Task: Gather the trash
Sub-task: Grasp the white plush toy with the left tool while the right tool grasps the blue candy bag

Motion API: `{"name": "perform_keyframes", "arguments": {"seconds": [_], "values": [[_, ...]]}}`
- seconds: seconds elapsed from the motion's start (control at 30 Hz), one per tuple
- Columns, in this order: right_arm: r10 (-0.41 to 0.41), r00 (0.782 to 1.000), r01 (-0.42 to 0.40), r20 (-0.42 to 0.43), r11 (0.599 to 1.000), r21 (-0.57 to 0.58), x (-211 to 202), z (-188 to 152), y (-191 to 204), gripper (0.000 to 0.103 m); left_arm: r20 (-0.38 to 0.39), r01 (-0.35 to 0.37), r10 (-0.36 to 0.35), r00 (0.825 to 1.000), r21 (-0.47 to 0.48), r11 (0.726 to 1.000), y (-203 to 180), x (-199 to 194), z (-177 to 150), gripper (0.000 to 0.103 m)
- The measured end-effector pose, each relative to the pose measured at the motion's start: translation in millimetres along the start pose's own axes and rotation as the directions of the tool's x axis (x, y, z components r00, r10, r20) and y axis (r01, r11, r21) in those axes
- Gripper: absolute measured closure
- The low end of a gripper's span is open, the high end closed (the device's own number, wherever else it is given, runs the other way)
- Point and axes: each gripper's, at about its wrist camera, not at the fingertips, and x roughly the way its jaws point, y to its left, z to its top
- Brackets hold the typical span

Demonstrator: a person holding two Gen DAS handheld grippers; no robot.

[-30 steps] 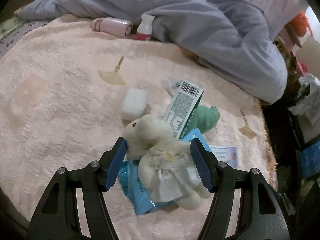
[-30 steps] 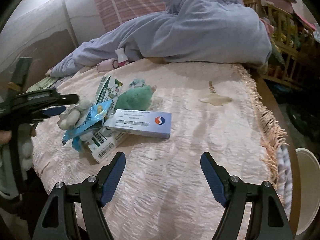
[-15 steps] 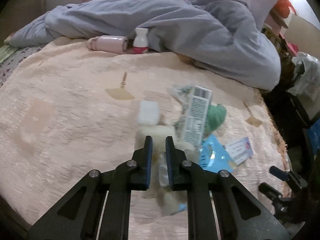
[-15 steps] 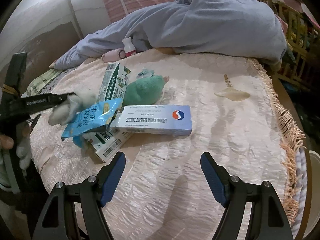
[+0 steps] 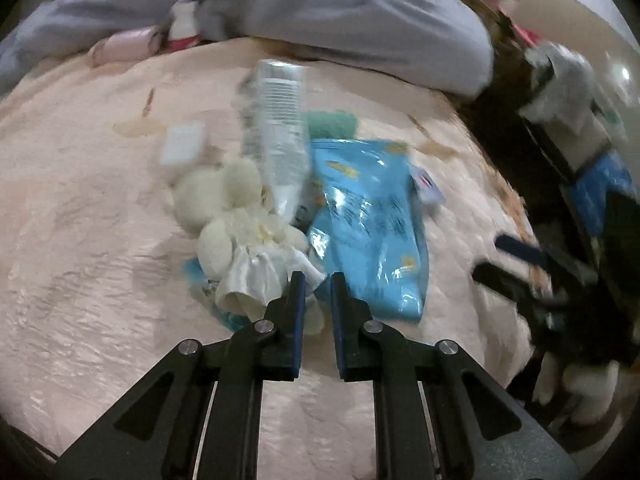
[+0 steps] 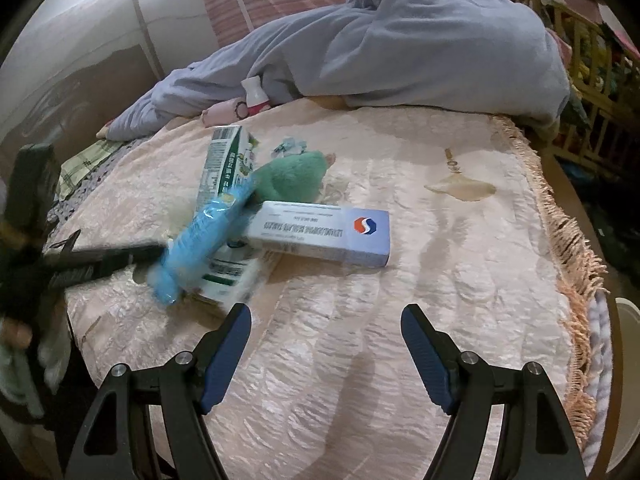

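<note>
left hand-held gripper [image 5: 317, 280]: closed, nothing visibly pinched | tips at blue packet [image 5: 372, 224] edge | cream plush toy [image 5: 240, 224] just left

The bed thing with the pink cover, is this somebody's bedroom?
Probably a bedroom, yes. A pink quilted bedspread with a fringed edge covers what looks like a bed, a rumpled grey-blue blanket is heaped at the back, and soft toys lie about, such as the green plush.

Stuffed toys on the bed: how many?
2. A white stuffed toy lies just ahead of the left gripper; a green stuffed toy sits behind the cartons. Others may hide under the grey blanket.
</note>
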Motion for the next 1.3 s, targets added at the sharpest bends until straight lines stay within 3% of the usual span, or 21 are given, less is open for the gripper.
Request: {"name": "perform_keyframes", "arguments": {"seconds": [0.13, 0.27, 0.33, 0.4, 0.47, 0.63, 0.73, 0.8, 1.0, 1.07, 1.1, 1.2, 1.3], "values": [[-0.008, 1.000, 0.008, 0.003, 0.999, 0.045, -5.6, 1.8, -10.9, 0.028, 0.010, 0.017, -0.017, 1.000, -0.010, 1.000, 0.3, -10.1, -2.4, 0.093], [0.055, 0.998, -0.055, 0.007, 0.996, 0.071, -9.1, 4.9, -11.3, 0.028, 0.039, -0.036, 0.037, 0.999, -0.023, 0.999, 15.1, -26.7, -3.3, 0.091], [0.100, 0.995, -0.100, 0.004, 0.992, 0.077, -7.0, 7.7, -5.5, 0.028, 0.048, -0.054, 0.056, 0.997, -0.039, 0.998, 24.9, -33.3, -4.1, 0.078], [0.128, 0.992, -0.128, -0.001, 0.989, 0.077, -3.4, 10.3, 2.7, 0.028, 0.066, -0.070, 0.074, 0.995, -0.066, 0.995, 38.9, -39.8, -5.9, 0.053], [0.128, 0.992, -0.127, -0.009, 0.990, 0.057, -0.4, 11.7, 12.9, 0.028, 0.079, -0.082, 0.092, 0.993, -0.120, 0.989, 56.4, -42.7, -4.1, 0.047], [0.136, 0.990, -0.136, -0.023, 0.991, 0.002, 6.4, 15.8, 35.9, 0.027, 0.092, -0.073, 0.096, 0.991, -0.224, 0.972, 77.8, -35.2, 12.3, 0.046], [0.132, 0.991, -0.132, -0.030, 0.991, -0.011, 9.0, 17.4, 41.7, 0.026, 0.068, -0.031, 0.048, 0.997, -0.234, 0.972, 77.2, -19.8, 26.5, 0.046], [0.128, 0.991, -0.128, -0.036, 0.992, -0.013, 10.4, 17.6, 42.8, 0.026, 0.048, -0.046, 0.059, 0.997, -0.235, 0.971, 78.8, -3.9, 38.0, 0.046], [0.119, 0.992, -0.119, -0.044, 0.993, -0.002, 13.9, 22.9, 41.7, 0.024, -0.157, -0.095, 0.062, 0.986, -0.210, 0.973, 80.8, 52.4, 38.8, 0.045], [0.113, 0.992, -0.113, -0.049, 0.994, -0.009, 17.7, 26.3, 43.8, 0.024, -0.120, -0.089, 0.065, 0.991, -0.210, 0.974, 82.0, 46.0, 34.6, 0.048], [0.112, 0.992, -0.113, -0.051, 0.994, -0.012, 19.1, 27.8, 44.9, 0.024, -0.107, -0.087, 0.064, 0.992, -0.222, 0.971, 83.7, 41.7, 33.6, 0.057], [0.107, 0.993, -0.109, -0.058, 0.994, -0.032, 26.0, 35.5, 52.8, 0.024, -0.043, -0.063, 0.054, 0.998, -0.249, 0.966, 92.6, 19.0, 29.6, 0.067], [0.106, 0.993, -0.108, -0.058, 0.993, -0.037, 36.1, 48.7, 63.1, 0.018, -0.011, -0.073, 0.073, 0.997, -0.240, 0.968, 97.8, -1.2, 27.0, 0.070]]}}
